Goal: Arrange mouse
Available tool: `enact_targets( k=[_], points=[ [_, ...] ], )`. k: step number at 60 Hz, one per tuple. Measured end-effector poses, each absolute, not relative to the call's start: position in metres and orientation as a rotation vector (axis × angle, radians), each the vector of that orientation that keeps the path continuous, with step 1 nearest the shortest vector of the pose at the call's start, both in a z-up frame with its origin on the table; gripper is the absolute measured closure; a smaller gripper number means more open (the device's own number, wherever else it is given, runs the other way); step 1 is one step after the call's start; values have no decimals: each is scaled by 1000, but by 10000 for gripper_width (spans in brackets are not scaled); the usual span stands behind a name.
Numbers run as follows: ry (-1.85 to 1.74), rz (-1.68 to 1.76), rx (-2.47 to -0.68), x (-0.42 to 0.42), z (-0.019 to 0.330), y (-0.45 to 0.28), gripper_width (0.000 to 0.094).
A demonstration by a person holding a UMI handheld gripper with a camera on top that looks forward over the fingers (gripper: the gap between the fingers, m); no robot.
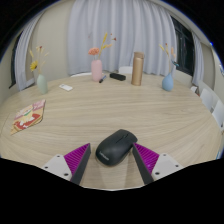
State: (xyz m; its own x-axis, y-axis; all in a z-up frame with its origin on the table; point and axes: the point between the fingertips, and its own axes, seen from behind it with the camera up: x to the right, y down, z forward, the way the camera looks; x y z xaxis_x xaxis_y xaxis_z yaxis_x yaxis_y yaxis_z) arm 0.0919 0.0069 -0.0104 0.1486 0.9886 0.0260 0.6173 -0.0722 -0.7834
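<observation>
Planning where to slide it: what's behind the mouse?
Beyond the mouse lies bare wooden table, then a tan bottle and pink vase. The tabletop beneath the mouse is hidden.

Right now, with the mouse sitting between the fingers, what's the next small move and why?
Probably close the tool gently on the dark grey computer mouse. The mouse rests on the light wooden table between the two fingers, with a gap showing at each side, so nothing grips it yet. It already looks roughly centred between them, so closing seems likelier to work than moving forward further.
</observation>
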Motion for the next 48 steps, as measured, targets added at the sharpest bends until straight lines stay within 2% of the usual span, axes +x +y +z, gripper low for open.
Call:
enact_targets(
  k=[10,17,21,39,43,48],
  points=[
    [-1570,737,-1757,59,-12,1,94],
    [-1598,743,-1737,44,-12,-5,287],
    [-1606,738,-1731,39,-13,-6,437],
    [-1573,686,-1762,38,-9,-7,597],
    [-1557,720,-1782,35,9,-18,597],
    [-1528,794,-1759,16,56,-43,598]
  ],
)
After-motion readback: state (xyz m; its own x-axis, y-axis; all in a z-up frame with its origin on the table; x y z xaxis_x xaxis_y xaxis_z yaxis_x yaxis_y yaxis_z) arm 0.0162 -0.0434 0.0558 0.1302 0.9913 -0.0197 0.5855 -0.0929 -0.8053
